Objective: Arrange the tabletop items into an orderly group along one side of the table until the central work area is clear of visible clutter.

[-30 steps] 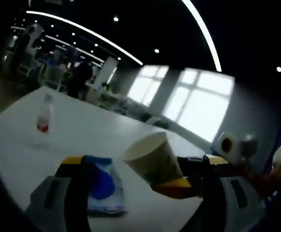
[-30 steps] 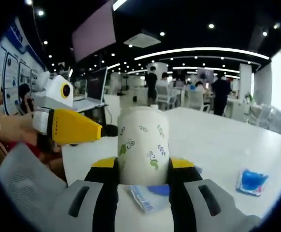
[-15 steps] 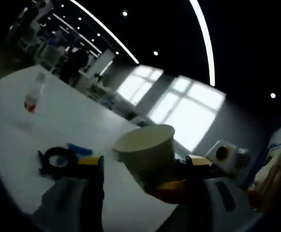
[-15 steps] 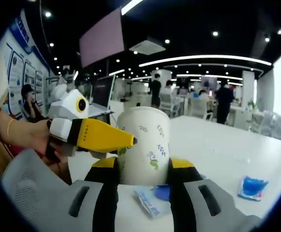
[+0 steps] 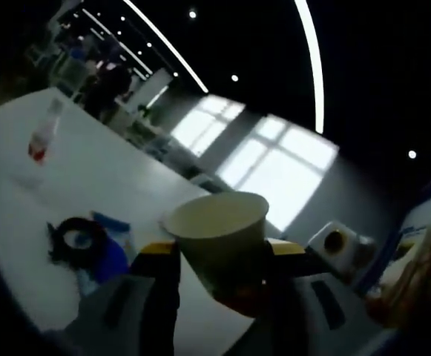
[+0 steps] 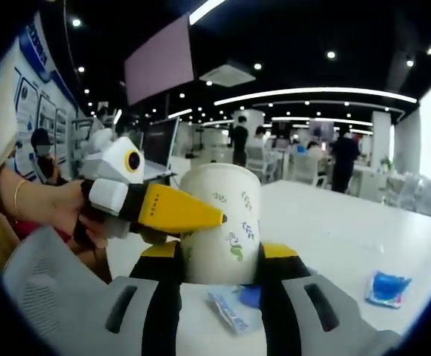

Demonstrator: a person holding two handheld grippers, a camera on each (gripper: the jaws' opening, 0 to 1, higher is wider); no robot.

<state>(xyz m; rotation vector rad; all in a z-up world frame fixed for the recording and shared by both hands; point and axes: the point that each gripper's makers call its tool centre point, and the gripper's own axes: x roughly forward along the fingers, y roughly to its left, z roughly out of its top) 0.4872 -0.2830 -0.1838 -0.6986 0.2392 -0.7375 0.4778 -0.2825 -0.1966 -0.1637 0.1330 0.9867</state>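
Paper cup [image 6: 221, 222] is gripped by right gripper [image 6: 219, 259]; left gripper [image 5: 219, 256] straddles it, contact unclear. Bottle [image 5: 43, 133], tape [image 5: 74, 239], packet [image 6: 387, 288] lie scattered beyond cup: tidying largely undone.

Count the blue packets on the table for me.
2 for sure in the right gripper view: one packet lies out to the right on the table, another packet sits just below the cup. More may be hidden behind the grippers.

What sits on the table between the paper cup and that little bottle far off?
In the left gripper view, a black tape roll and blue packet lie between the cup and bottle.
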